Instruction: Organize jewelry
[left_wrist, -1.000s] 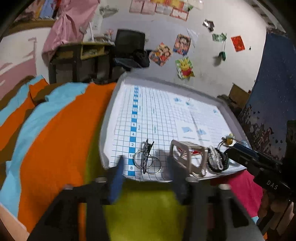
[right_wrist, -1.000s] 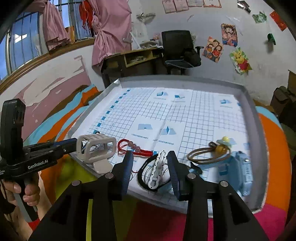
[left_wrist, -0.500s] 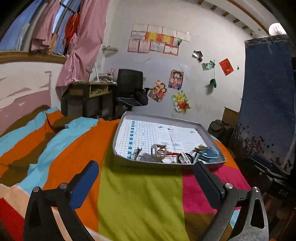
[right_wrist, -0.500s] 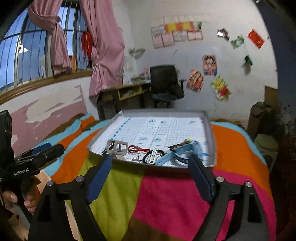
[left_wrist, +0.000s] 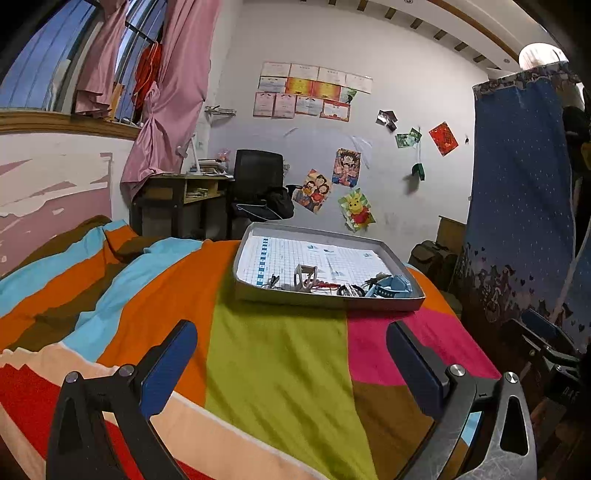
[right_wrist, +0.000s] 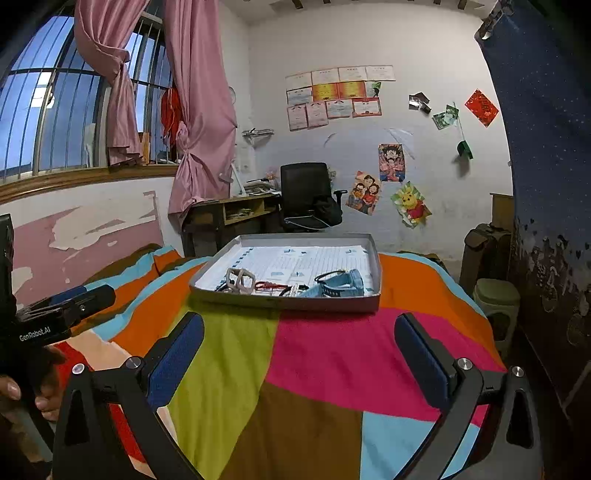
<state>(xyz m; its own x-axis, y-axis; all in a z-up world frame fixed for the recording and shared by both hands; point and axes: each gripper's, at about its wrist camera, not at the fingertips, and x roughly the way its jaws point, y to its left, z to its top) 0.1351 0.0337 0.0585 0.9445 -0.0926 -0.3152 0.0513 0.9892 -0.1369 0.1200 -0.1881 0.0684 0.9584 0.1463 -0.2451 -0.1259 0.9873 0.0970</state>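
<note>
I see the jewelry tray (left_wrist: 325, 293) at twelve o'clock, long side across; my left gripper (left_wrist: 291, 363) spread empty, right gripper (right_wrist: 300, 352) jaws opening, empty, both aimed slightly downward

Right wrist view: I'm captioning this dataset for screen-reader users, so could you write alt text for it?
The right gripper, jaws opening with nothing between them, hangs above a striped bedspread, facing a shallow grey tray further along the bed. Jewellery lies along the tray's near edge, including a beige rack and a light blue item. The left gripper enters at left.
</note>
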